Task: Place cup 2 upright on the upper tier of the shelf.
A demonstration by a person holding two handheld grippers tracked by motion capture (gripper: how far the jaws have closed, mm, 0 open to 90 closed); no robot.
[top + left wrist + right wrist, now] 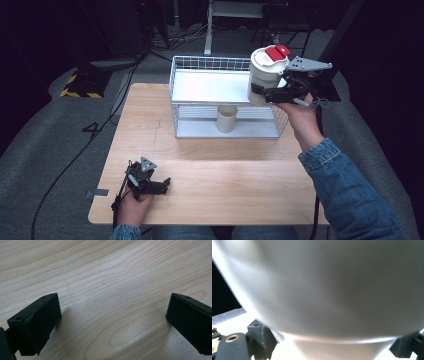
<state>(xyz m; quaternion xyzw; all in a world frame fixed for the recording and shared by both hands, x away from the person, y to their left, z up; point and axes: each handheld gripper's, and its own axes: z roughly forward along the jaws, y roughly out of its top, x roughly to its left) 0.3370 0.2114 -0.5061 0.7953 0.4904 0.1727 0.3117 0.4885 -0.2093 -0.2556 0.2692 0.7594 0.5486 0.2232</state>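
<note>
In the high view, my right gripper [258, 93] is shut on a white cup [264, 75] that has a white lid with a red tab. It holds the cup upright in the air, over the right end of a white wire rack [200, 87]. The cup's pale wall [332, 285] bulges close in the right gripper view, with the black jaws pressed against its lower sides. A beige cup [226, 118] stands on the rack's lower level. My left gripper [165, 184] rests at the front left of the wooden table [225, 170]. Its jaws stand wide apart over bare wood [113, 315].
The rack stands at the back middle of the table, with a flat white upper shelf and wire sides. Grey carpet surrounds the table. Black cables run across the floor at the left, and a yellow-and-black striped block [80, 85] lies at the back left.
</note>
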